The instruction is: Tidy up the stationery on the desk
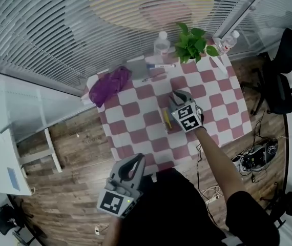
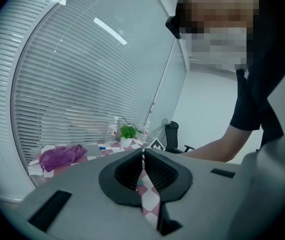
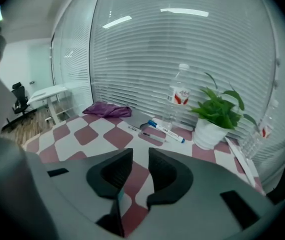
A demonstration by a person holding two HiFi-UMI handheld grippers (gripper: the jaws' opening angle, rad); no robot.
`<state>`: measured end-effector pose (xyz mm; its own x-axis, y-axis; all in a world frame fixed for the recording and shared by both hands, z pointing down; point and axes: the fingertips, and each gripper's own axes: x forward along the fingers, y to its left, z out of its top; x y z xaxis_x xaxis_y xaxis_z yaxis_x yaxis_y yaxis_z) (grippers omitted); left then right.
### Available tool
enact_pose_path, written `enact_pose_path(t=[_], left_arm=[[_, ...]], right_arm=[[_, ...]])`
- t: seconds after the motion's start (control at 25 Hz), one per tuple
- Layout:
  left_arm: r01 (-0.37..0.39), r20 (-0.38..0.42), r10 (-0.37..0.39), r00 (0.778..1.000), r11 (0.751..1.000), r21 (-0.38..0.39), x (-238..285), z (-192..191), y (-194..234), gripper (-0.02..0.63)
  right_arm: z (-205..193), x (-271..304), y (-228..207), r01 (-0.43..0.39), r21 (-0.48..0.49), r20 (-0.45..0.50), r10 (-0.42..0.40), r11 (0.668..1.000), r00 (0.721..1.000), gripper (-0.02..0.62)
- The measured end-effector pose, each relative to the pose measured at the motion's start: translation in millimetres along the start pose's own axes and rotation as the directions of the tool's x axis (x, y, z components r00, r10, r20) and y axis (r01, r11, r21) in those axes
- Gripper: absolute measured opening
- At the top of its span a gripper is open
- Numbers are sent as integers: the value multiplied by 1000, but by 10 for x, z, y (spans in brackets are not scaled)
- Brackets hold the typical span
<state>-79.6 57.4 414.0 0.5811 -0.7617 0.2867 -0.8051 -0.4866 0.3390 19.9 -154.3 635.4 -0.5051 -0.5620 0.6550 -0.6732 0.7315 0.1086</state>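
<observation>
Head view has the right gripper (image 1: 178, 95) out over the middle of the checkered tablecloth (image 1: 136, 122). There's a yellow stationery item (image 1: 167, 119) just beside it on the left, can't really tell what it is. The right gripper view doesn't show that yellow thing at all. What it does show is its jaws slightly apart with only cloth in the gap.

That view also gives a much better look at the blue-capped marker (image 3: 166, 131), near the water bottle (image 3: 180, 96) and potted plant (image 3: 220, 111) in the upper right. In the head view it's just a small white stick (image 1: 161, 65) at the top of the table.

The left gripper (image 1: 136, 160) is off the table, lower left of the frame, close to the person's body. Its own view shows the jaws pinched to a thin slit, nothing in them. The purple cloth (image 2: 60, 156) sits at the far left there, partly cut off by the gripper body.
</observation>
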Motion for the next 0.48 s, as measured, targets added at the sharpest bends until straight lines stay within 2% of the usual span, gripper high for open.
enact_pose_path(t=[0.16, 0.32, 0.48], left_arm=[[-10, 0, 10, 1000, 1000, -21, 71, 39, 122, 35], [-12, 45, 13, 999, 1000, -17, 155, 134, 232, 35], [-25, -15, 24, 1000, 998, -49, 225, 81, 311, 35]], right_arm=[[154, 346, -66, -48, -73, -37, 45, 996, 998, 130], [239, 672, -114, -95, -147, -73, 85, 985, 994, 148], [210, 959, -199, -109, -216, -127, 83, 970, 988, 150]])
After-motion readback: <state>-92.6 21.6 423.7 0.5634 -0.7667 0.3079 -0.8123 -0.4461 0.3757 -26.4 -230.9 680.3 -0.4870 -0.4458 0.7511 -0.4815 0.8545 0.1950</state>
